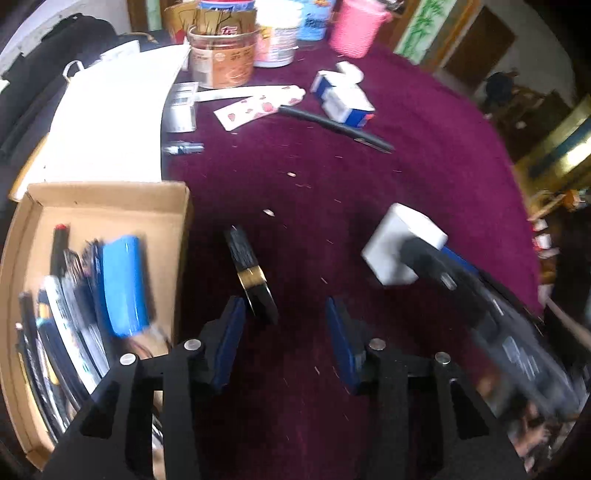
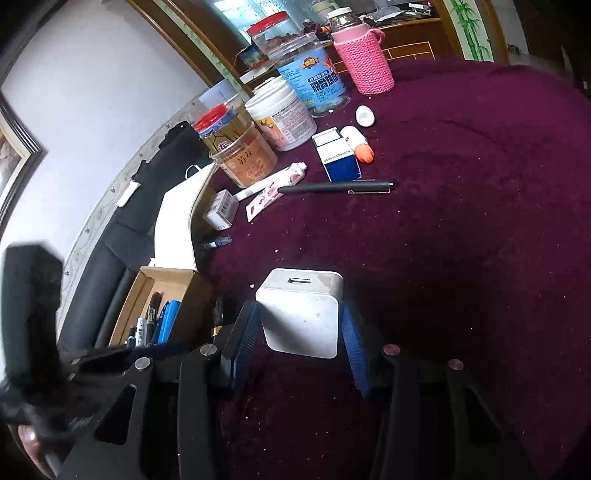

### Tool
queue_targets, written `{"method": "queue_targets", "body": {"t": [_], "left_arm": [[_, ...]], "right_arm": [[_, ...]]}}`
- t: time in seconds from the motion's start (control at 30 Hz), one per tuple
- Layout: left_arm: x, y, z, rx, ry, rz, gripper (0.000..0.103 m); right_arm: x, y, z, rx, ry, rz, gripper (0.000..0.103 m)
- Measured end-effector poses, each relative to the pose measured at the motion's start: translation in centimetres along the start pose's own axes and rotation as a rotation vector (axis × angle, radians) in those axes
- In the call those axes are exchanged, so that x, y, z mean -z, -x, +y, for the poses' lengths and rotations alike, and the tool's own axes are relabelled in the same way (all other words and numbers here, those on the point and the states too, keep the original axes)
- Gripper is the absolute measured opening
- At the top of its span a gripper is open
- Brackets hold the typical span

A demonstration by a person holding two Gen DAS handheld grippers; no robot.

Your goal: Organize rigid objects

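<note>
Right gripper (image 2: 299, 332) pinches white charger cube (image 2: 301, 312) between its 2 blue pads, lifted over purple tablecloth (image 2: 461, 240) – transport step; left gripper (image 1: 284, 343) spread, empty, near black spool (image 1: 253, 273). Next: carry cube left, release into cardboard box (image 1: 110, 201) with pens

My left wrist camera sits low behind my left jaws, looking forward and down over the maroon counter (image 1: 406, 155), close above the cardboard box (image 1: 110, 199) at its left. My right wrist camera sits just as low behind my right jaws, facing the same way from further right of that box (image 2: 166, 275). Both views share the box, the white charger cube (image 1: 399, 243) (image 2: 301, 310), the black pen (image 1: 332, 125) (image 2: 332, 187) and the pink knitted bottle (image 1: 356, 27) (image 2: 364, 61).
</note>
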State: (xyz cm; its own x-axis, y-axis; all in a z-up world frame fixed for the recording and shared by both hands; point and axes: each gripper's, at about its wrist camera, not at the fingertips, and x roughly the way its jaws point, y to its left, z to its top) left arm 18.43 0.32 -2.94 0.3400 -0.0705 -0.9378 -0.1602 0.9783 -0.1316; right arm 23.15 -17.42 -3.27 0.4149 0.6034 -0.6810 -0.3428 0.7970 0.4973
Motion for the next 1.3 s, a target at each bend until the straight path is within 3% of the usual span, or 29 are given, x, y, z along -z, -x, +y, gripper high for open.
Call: {"method": "queue_targets", "body": {"t": [0.13,0.17,0.23,0.3,0.43,0.6,0.73,0.87,1.0,1.1,1.3], "left_arm": [[-0.7,-2.0,0.3,-0.101,0.026,0.026,0.044],[-0.7,-2.4,0.3,-0.104,0.033,0.030,0.038],[-0.8,-3.7,0.8,-0.089,0.058,0.060,0.026],[-0.8,-3.5,1.2,-0.093,0.077,0.039,0.017],[0.4,-2.9,1.9,-0.065,0.098,0.036,0.016],[4.7,0.0,2.7,0.019,0.093,-0.012,0.016],[8.2,3.5,3.7,0.152,0.116,-0.016,0.016],[12.0,8.6,6.2,0.186,0.133,-0.081,0.016],[13.9,12.3,10.0,0.190,0.169,-0.129,0.016],[15.2,14.0,13.9,0.151,0.213,-0.167,0.016],[17.3,13.2,20.4,0.118,0.335,-0.168,0.016]], "right_arm": [[0.2,-0.5,0.0,0.004,0.000,0.017,0.041],[0.2,-0.5,-0.1,0.007,0.001,0.016,0.041],[0.2,-0.8,-0.3,0.019,-0.002,0.018,0.041],[0.2,-0.7,-0.5,0.014,-0.008,0.017,0.041],[0.3,-0.7,-0.5,0.014,-0.009,0.015,0.041],[0.3,-0.5,-0.2,0.011,0.004,0.010,0.041],[0.5,0.6,1.0,-0.101,0.032,-0.023,0.041],[1.4,1.4,3.7,-0.202,0.117,-0.025,0.041],[2.9,1.9,6.7,-0.273,0.204,0.011,0.041],[4.6,2.5,9.3,-0.307,0.245,0.027,0.041],[9.6,2.9,16.4,-0.406,0.326,0.069,0.041]]}}
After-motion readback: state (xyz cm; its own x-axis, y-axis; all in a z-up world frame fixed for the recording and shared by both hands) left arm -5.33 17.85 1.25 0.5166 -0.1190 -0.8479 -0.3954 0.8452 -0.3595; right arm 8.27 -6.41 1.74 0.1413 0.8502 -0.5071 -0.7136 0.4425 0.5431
